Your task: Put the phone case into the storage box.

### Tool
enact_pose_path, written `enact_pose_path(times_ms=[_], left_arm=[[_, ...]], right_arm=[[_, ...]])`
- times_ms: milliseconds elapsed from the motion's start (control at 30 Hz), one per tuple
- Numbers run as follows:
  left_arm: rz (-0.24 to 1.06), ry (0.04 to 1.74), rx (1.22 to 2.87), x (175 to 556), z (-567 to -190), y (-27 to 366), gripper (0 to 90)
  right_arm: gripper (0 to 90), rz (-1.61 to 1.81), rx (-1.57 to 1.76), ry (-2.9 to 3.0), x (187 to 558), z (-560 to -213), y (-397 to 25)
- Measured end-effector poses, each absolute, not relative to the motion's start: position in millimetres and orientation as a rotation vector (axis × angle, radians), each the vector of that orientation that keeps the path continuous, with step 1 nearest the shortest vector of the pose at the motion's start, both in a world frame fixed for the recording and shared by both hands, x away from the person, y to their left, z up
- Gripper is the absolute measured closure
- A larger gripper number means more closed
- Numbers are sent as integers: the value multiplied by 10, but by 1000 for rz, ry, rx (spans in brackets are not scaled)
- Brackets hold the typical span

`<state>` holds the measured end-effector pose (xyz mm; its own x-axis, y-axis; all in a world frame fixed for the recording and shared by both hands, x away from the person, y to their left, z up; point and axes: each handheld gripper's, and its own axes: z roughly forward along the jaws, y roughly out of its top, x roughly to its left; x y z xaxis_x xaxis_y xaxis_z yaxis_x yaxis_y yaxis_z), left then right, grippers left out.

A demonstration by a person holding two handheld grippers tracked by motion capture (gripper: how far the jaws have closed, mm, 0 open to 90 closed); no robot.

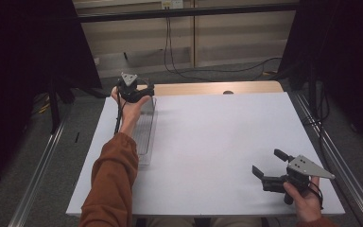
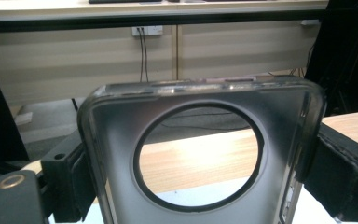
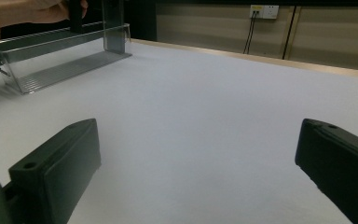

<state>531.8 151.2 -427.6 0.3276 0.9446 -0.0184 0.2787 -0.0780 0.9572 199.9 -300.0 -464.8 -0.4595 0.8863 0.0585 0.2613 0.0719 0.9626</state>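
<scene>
A long clear plastic tray (image 1: pixel 144 135) lies along the left side of the white table (image 1: pixel 217 142). At the tray's far end my left gripper (image 1: pixel 139 93) is shut on an upright clear panel with a large round hole (image 2: pixel 116 140). In the left gripper view my left gripper (image 2: pixel 200 182) has a black jaw pressed on each side edge of the panel. The right gripper view shows the tray (image 3: pixel 51 56) and the panel (image 3: pixel 114 28) standing at its end under a hand. My right gripper (image 1: pixel 268 161) is open and holds nothing, low over the table's front right (image 3: pixel 196 163).
A strip of wooden tabletop (image 1: pixel 208 88) runs behind the white surface. Cables (image 1: pixel 170 52) hang down the back wall to the floor. Metal rails (image 1: pixel 331 156) flank the table on both sides.
</scene>
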Motion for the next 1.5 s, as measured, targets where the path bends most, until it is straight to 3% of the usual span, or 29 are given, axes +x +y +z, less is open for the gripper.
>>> enact_pose_path(times_ms=[433, 1500], left_arm=[[790, 1158, 1584, 5307, -4291, 1526, 34], [738, 1092, 1543, 5055, -4167, 1761, 13]], right_arm=[[0, 1409, 1135, 1789, 2001, -4649, -3001], [0, 1412, 1135, 1791, 1998, -4645, -2994]])
